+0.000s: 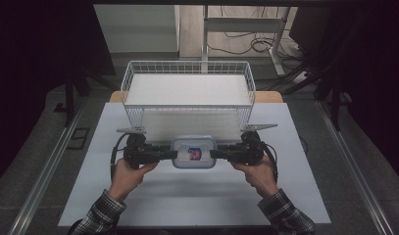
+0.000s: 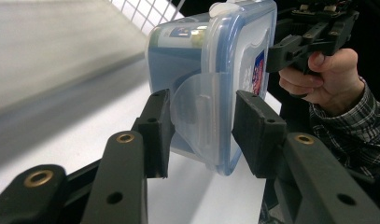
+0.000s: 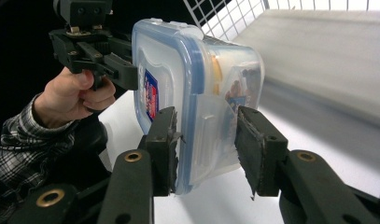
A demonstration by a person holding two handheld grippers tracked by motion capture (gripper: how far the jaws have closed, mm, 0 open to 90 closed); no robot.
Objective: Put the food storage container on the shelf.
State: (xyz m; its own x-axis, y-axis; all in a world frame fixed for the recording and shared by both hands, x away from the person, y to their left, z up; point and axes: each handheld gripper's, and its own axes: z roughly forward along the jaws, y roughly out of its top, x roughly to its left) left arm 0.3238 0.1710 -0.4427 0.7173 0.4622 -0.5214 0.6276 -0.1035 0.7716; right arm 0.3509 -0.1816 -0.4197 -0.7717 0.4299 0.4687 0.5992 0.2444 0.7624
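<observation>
Fingers of left gripper (image 1: 171,153) and right gripper (image 1: 215,154) clamp a translucent, rounded-rectangular plastic container (image 1: 192,152) by its ends.

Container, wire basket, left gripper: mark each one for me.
container (image 1: 193,152), high view, on its lid.
wire basket (image 1: 187,66), high view, on its far rim.
left gripper (image 1: 171,154), high view, between its fingertips at the container's end.

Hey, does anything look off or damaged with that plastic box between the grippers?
One thing: on the clear blue-rimmed plastic lunch box, the side latch flap between the left gripper's jaws hangs open, swung away from the wall. No spill or damage visible.
</observation>
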